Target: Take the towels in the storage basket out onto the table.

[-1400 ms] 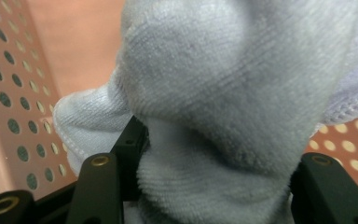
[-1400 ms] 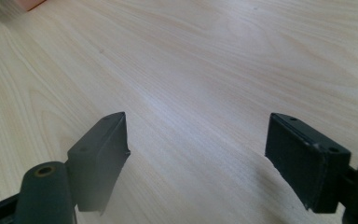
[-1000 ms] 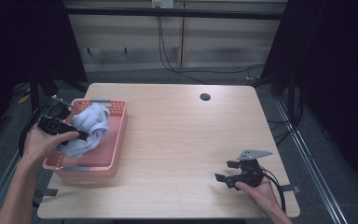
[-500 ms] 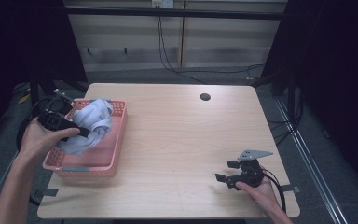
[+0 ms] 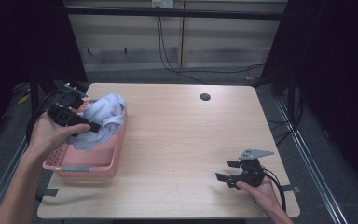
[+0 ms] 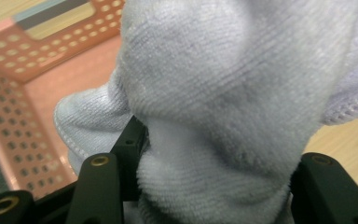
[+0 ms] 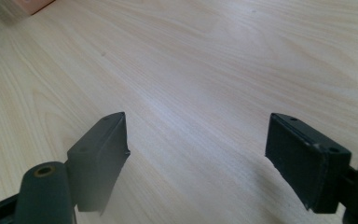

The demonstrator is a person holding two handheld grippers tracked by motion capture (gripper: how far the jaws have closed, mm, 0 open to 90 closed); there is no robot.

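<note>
Item one, nearest you: your right gripper (image 5: 227,171), held low over the near right part of the wooden table (image 5: 177,140), its jaws standing wide apart with nothing but bare wood grain between them in the right gripper view (image 7: 196,154). Item two, at the table's left edge: a pink perforated basket (image 5: 86,167), its near wall and rim showing, with a strip of label on the front face. Item three, your left gripper (image 5: 86,125), in your left hand (image 5: 51,135) above the basket's far half; its jaws are clamped on a bunched fold of the pale lavender towel (image 5: 103,114). In the left gripper view the towel (image 6: 223,93) bulges up between the two black jaws and presses against both, with the basket's holed floor (image 6: 37,102) behind it and table wood at the right. The towel's bulk sits heaped at the basket's far end, rising above the rim and hanging partly over the right wall. Item four, farther off: a small dark round spot (image 5: 205,97) on the table near its far edge, well apart from both grippers.
</note>
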